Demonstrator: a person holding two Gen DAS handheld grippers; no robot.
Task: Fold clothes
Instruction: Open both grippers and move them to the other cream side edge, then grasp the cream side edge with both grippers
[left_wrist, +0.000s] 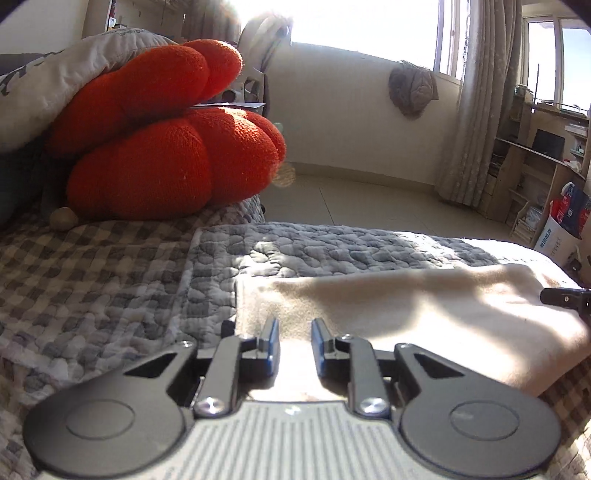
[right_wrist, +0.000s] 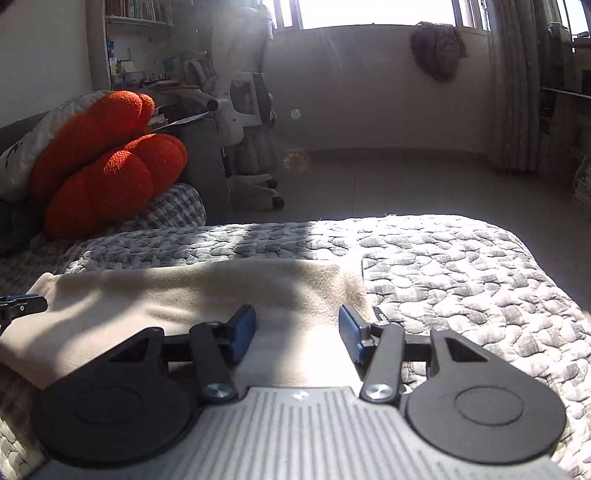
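A cream garment (left_wrist: 424, 314) lies folded flat on the grey quilted bed cover (left_wrist: 332, 251); it also shows in the right wrist view (right_wrist: 166, 302). My left gripper (left_wrist: 294, 328) is open over the garment's near left edge, nothing between its fingers. My right gripper (right_wrist: 297, 321) is open wider, over the garment's near right end by its corner. The right gripper's tip shows at the right edge of the left wrist view (left_wrist: 565, 297), and the left gripper's tip shows at the left edge of the right wrist view (right_wrist: 22, 306).
A red knitted cushion (left_wrist: 166, 147) and a grey-white pillow (left_wrist: 44, 85) lie at the bed's left. Beyond the bed edge is tiled floor (left_wrist: 369, 199), a rolling chair (right_wrist: 251, 147), curtains (left_wrist: 476, 110) and wooden shelves (left_wrist: 535, 155).
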